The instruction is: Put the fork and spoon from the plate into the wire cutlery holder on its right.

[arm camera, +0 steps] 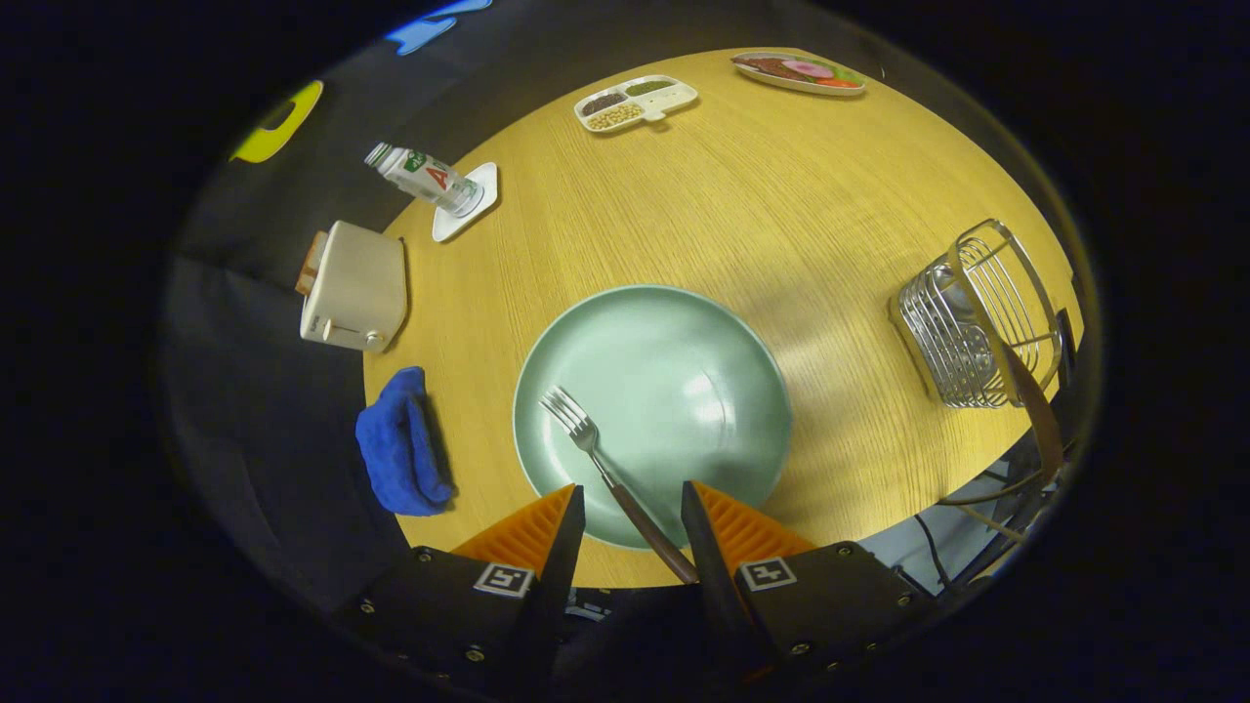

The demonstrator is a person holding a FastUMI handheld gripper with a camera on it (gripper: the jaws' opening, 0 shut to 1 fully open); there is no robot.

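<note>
Round wood-grain tabletop (781, 195). Glossy pale-green round plate (684, 342) w/ a metal fork (605, 469), dark handle; tines lie on the plate, handle runs back over the rim btwn the tongs (633, 498). Tongs spread apart, fingers either side of the handle, not pinching it; handle's end sits near the right finger, contact unclear. Wire holder (967, 322), rounded w/ a strap handle, stands right of plate near tabletop edge; contents can't be made out. Left: boxy cream toaster (354, 288), crumpled blue cloth (398, 454), bottle (422, 178) tilted on a white coaster (483, 195). Far side: divided tray (637, 102) w/ beans/grains, oval dish (801, 73) of food.
</note>
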